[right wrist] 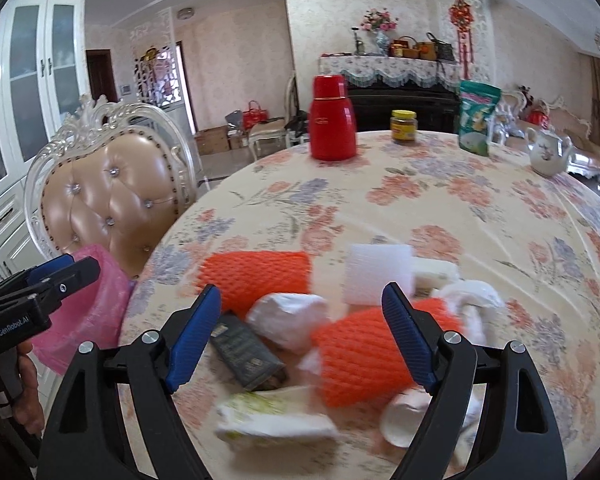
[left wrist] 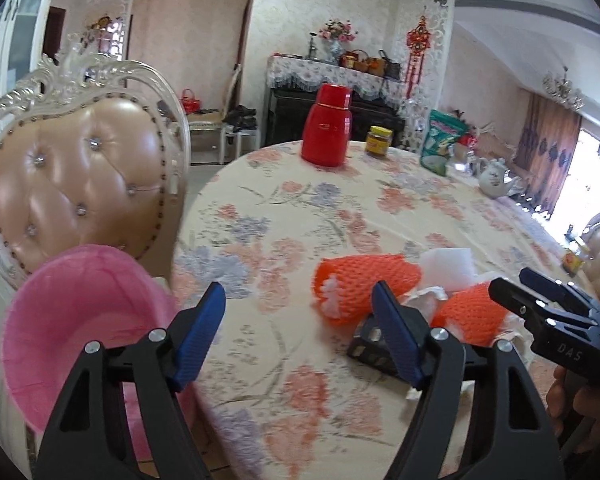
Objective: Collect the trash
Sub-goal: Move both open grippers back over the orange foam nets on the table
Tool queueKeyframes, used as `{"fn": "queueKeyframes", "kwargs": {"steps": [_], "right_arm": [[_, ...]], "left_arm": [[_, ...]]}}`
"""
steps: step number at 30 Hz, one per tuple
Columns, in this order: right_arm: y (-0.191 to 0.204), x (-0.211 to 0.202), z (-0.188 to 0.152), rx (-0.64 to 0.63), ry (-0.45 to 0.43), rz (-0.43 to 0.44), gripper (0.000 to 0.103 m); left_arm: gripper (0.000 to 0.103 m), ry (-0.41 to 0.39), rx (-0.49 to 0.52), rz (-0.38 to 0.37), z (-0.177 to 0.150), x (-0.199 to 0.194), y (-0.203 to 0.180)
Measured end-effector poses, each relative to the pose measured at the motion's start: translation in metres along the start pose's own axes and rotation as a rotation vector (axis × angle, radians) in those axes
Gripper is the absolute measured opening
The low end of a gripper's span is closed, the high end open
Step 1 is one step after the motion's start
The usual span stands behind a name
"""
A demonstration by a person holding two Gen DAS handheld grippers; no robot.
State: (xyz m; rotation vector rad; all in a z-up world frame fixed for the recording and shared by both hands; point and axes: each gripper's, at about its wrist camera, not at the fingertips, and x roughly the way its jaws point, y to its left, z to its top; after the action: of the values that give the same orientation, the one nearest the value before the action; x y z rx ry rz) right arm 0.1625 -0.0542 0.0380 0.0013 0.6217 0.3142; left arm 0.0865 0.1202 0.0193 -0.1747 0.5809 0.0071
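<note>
Orange foam netting (right wrist: 256, 276) and crumpled wrappers lie heaped on the floral table (right wrist: 440, 200). Both the right gripper (right wrist: 302, 338) and left gripper (left wrist: 298, 336) hover empty, jaws spread. Picking seems about to begin; the pink-lined bin (left wrist: 72, 320) waits beside the table's edge.

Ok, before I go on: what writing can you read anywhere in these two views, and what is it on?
"DAS": right claw body.
"GenRobot.AI": left claw body.
Too blurred to read: yellow label on the jar, print on the green bag, dark box, red flask emblem.
</note>
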Motion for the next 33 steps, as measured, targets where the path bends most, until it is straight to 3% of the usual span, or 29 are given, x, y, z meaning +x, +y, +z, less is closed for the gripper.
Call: {"fn": "queueKeyframes", "kwargs": {"steps": [17,33], "right_arm": [[-0.1,-0.028,-0.045,0.084,0.072,-0.122,0.085],[-0.126,-0.031,-0.086,0.117,0.155,-0.121,0.085]], "left_arm": [[0.073,0.028,0.031,-0.072,0.001,0.025,-0.042],[0.074,0.054,0.041,-0.089,-0.005,0.033,-0.059]]}}
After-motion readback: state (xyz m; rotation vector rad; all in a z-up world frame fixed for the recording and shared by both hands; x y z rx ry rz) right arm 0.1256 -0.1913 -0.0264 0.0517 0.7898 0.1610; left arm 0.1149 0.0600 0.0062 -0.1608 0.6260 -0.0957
